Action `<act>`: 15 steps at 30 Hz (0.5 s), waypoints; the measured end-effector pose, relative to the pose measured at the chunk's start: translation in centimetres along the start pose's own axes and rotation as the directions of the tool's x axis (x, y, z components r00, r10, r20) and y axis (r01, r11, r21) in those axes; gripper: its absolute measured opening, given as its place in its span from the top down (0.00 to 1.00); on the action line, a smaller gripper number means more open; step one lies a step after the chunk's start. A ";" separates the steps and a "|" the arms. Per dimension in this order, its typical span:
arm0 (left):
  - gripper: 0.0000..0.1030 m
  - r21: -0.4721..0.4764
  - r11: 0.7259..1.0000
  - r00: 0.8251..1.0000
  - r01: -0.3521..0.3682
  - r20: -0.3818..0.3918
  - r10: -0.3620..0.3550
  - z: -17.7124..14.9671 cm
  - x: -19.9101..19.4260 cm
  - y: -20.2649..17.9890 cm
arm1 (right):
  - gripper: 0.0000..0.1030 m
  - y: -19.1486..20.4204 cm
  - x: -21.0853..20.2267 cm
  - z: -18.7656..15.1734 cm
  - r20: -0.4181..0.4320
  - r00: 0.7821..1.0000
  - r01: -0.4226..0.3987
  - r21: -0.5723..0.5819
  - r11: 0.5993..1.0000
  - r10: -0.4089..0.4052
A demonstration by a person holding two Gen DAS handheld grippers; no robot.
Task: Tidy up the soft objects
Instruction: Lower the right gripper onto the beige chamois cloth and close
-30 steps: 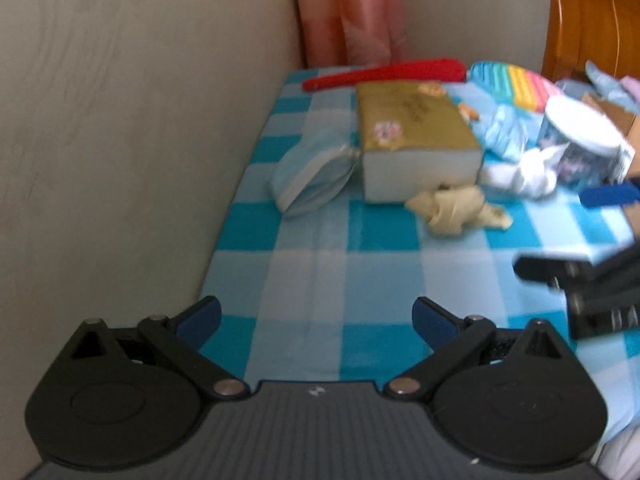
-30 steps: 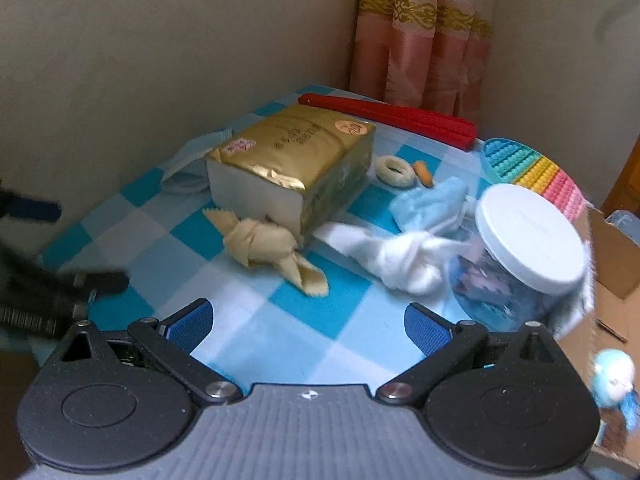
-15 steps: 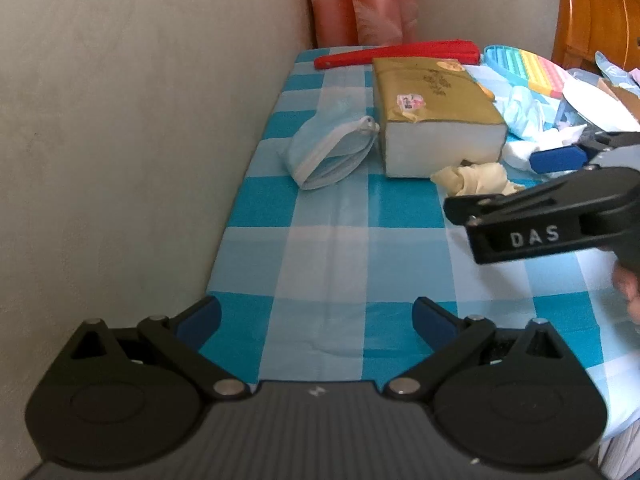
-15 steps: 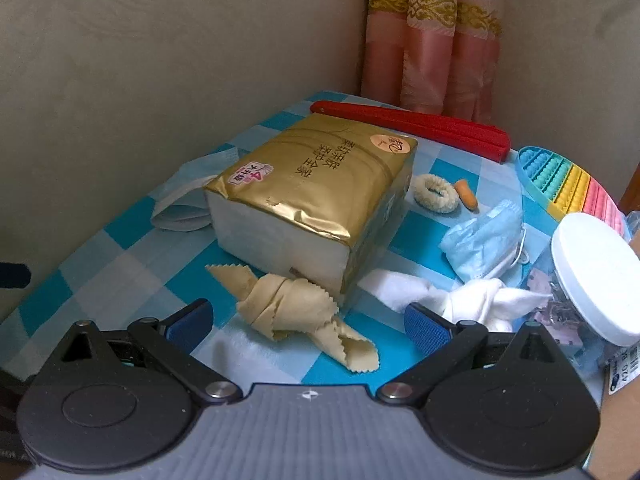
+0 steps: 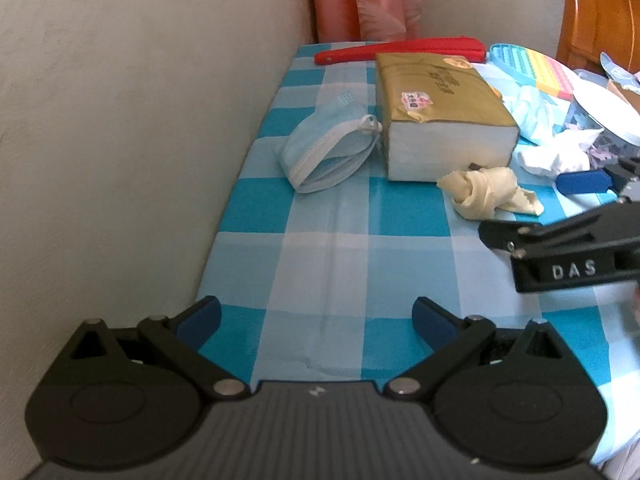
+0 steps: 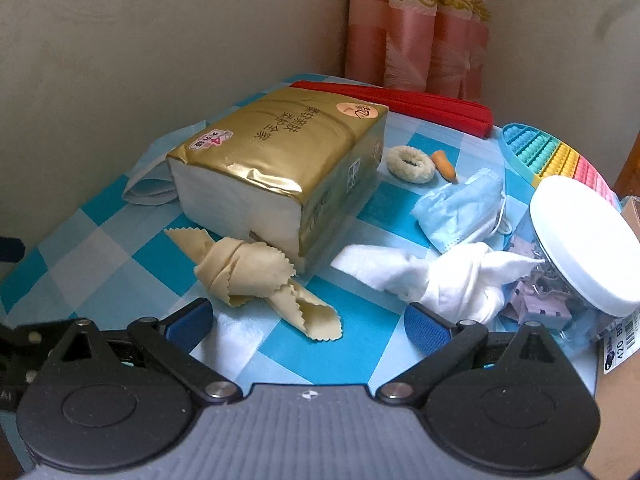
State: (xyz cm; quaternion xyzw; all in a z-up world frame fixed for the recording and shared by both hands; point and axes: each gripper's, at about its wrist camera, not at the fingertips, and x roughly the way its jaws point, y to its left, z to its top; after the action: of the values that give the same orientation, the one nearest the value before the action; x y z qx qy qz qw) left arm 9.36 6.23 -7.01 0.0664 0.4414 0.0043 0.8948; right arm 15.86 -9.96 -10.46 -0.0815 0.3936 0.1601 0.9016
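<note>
Jaws on both sides stand spread and hold nothing. Between my right gripper's (image 6: 306, 320) fingertips, just ahead, lies the knotted beige cloth (image 6: 252, 272), touching the gold tissue pack (image 6: 288, 172) behind it. Beside my right fingertip sits the knotted white cloth (image 6: 440, 276), against the white-lidded jar (image 6: 580, 240). My left gripper (image 5: 316, 316) hovers over the checkered counter (image 5: 328, 248), with a blue face mask (image 5: 332, 152) well ahead, just left of the pack.

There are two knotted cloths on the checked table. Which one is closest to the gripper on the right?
The beige knotted cloth with zigzag edges. Its tail lies between the right gripper's open fingers; the white knotted cloth lies farther right, beside the jar.
</note>
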 end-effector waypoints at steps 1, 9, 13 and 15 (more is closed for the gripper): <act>0.02 -0.001 1.000 1.000 0.003 -0.001 -0.003 0.0 0.1 0.0 | 0.00 0.0 0.0 -0.1 0.002 1.000 -0.002 -0.002 1.000 0.002; 0.02 -0.010 1.000 1.000 0.008 -0.011 -0.008 -0.1 0.2 0.4 | 0.10 2.0 -0.4 0.2 0.020 0.998 -0.062 -0.071 0.996 0.064; 0.02 -0.006 1.000 1.000 0.000 -0.010 0.000 -0.1 0.2 0.5 | 0.24 2.3 -0.4 1.1 0.022 0.997 -0.077 -0.066 0.995 0.079; 0.01 -0.009 1.000 1.000 0.005 -0.010 -0.005 -0.1 0.3 0.5 | 0.31 2.6 -0.5 1.2 0.024 0.997 -0.071 -0.072 0.995 0.073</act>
State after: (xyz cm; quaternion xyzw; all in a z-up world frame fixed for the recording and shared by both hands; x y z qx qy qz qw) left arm 9.51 6.78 -7.21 0.0614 0.4459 0.0045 0.8929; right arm 15.39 -7.30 -9.35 -0.0973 0.3781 0.2073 0.8970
